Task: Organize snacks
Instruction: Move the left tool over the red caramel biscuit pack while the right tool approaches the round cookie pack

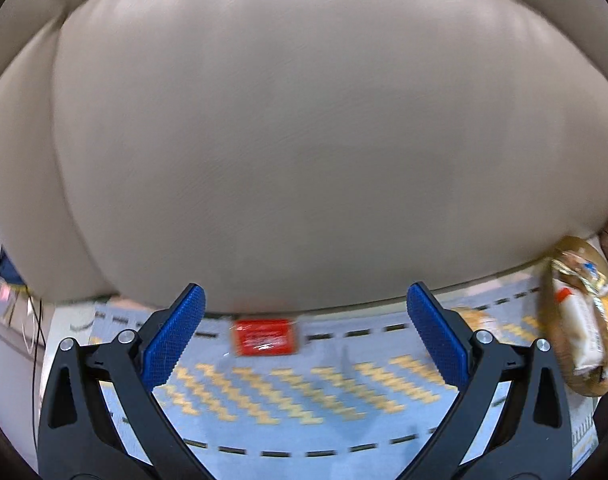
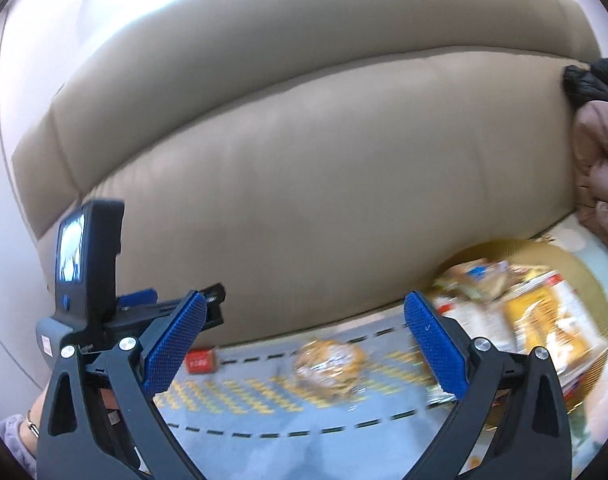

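A small red snack packet (image 1: 265,337) lies on the blue and yellow patterned mat (image 1: 304,392), close to the sofa front. My left gripper (image 1: 306,330) is open, nothing between its blue pads, the red packet just ahead between them. A wrapped bread roll (image 2: 330,366) lies on the mat in the right wrist view, between the fingers of my open right gripper (image 2: 304,334). A golden round basket (image 2: 552,256) at the right holds several snack packets (image 2: 540,316). The red packet (image 2: 201,361) also shows at the left. In the left wrist view, a wrapped snack (image 1: 584,320) sits at the far right.
A beige leather sofa (image 1: 304,120) fills the background of both views, right behind the mat. The other gripper's body with its camera (image 2: 85,256) stands at the left in the right wrist view, a hand (image 2: 23,432) below it. Dark and pink clothing (image 2: 600,128) lies on the sofa's right.
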Motion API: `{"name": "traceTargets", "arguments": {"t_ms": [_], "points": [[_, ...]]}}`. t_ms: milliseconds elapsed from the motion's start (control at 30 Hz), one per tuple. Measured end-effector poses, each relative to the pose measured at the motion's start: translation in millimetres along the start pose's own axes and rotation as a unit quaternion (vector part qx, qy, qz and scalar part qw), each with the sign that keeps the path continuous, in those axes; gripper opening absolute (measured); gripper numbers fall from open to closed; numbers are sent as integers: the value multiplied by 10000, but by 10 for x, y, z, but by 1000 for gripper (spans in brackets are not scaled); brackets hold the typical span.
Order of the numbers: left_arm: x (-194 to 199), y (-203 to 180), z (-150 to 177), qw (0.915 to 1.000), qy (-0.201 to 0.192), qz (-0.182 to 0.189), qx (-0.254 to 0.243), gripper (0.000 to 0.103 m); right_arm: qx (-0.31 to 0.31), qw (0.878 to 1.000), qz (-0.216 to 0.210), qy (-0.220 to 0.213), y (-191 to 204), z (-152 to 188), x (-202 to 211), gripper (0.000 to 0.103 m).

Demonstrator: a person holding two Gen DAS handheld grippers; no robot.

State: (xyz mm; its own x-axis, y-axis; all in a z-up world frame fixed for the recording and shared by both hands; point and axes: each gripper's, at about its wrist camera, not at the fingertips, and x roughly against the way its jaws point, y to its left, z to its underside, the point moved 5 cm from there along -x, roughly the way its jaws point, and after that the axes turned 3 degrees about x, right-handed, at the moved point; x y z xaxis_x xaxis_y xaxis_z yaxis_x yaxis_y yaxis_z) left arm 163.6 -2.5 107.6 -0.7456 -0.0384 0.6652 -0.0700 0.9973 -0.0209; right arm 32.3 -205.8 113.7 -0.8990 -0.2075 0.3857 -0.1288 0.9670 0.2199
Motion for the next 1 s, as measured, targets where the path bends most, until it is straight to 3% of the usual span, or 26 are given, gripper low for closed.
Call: {"name": "traceTargets", "arguments": {"t_ms": [200, 367, 533, 667, 767, 900, 967, 1000], "points": [[-327, 513, 206, 9973, 88, -100, 720, 100, 250, 9991, -48, 332, 209, 294, -305, 98], [-609, 639, 437, 9936, 164, 33, 1117, 100, 167, 9981, 43, 591, 151, 492, -524, 98], [-861, 512, 511, 9964, 216, 198, 799, 100, -100, 9966, -12, 819, 19, 635, -743, 98], [-1046, 443, 573, 9978, 234, 54, 623, 100, -432, 9925, 17, 1141, -165, 796, -1045, 98], [-1249, 388, 656, 9965, 589, 89, 595, 100, -222, 9904, 294, 1334, -221, 891, -1267, 98], [-1304, 301, 653, 9972, 602, -109, 430, 100, 255, 9869, 665, 1446, -244, 946, -1620, 98], [-1311, 245, 641, 9972, 604, -118, 422, 100, 175, 9779, 686, 1967, -308, 1099, -1877, 98], [-1299, 234, 645, 9972, 602, -127, 416, 100, 176, 9771, 704, 2001, -320, 1114, -1917, 98]]}}
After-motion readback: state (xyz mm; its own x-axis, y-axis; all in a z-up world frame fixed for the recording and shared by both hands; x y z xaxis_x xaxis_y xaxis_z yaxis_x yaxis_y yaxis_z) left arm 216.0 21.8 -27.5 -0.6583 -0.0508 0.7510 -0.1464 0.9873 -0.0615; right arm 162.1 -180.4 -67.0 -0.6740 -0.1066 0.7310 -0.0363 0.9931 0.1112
